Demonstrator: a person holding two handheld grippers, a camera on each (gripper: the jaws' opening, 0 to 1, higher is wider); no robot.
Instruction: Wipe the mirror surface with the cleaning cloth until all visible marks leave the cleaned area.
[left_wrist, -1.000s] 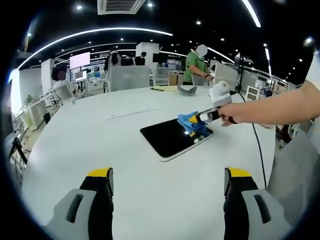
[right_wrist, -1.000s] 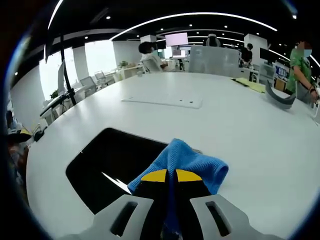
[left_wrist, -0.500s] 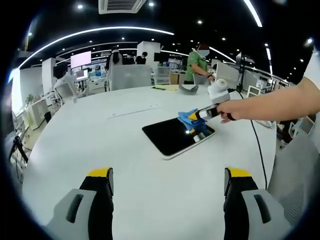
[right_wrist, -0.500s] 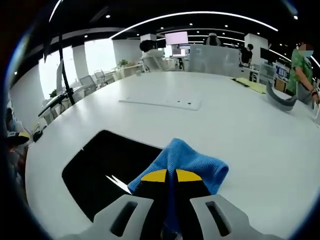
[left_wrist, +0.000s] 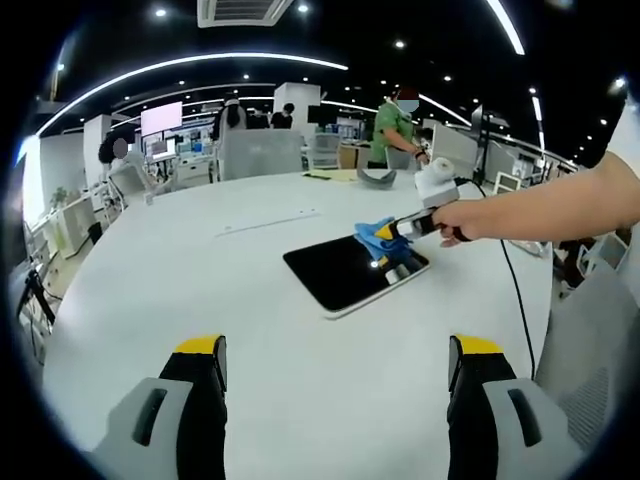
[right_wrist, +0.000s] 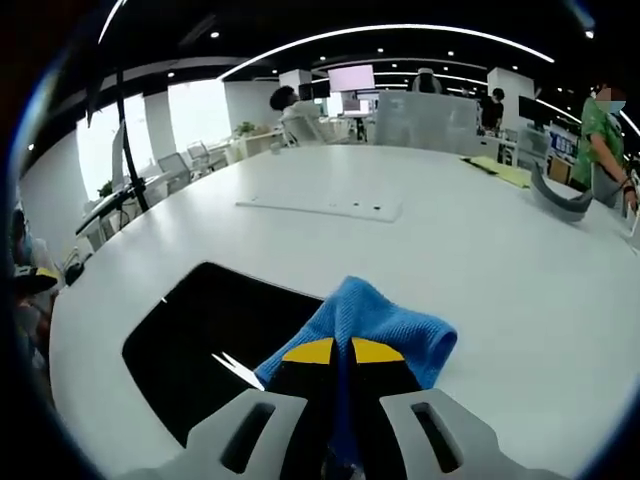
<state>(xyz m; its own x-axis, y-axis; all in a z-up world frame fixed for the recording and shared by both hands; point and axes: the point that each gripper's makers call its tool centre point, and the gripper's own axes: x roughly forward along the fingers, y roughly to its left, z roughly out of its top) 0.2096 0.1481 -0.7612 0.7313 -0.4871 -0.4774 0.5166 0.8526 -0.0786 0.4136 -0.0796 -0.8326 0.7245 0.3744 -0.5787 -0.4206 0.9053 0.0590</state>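
In the right gripper view, the right hand-held gripper (right_wrist: 340, 352) covers the near part of the blue microfibre cleaning cloth (right_wrist: 385, 322), and the cloth hides the near right corner of the black rectangular mirror (right_wrist: 215, 335). Whether marks sit on the glass cannot be told. The round white desk (left_wrist: 180, 270) is cut off at the left gripper view's bottom edge.

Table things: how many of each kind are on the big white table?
Mirror: 1
Blue cloth: 1
Yellow paper: 1
Grey curved thing: 1
Flat white panel: 1
Total: 5
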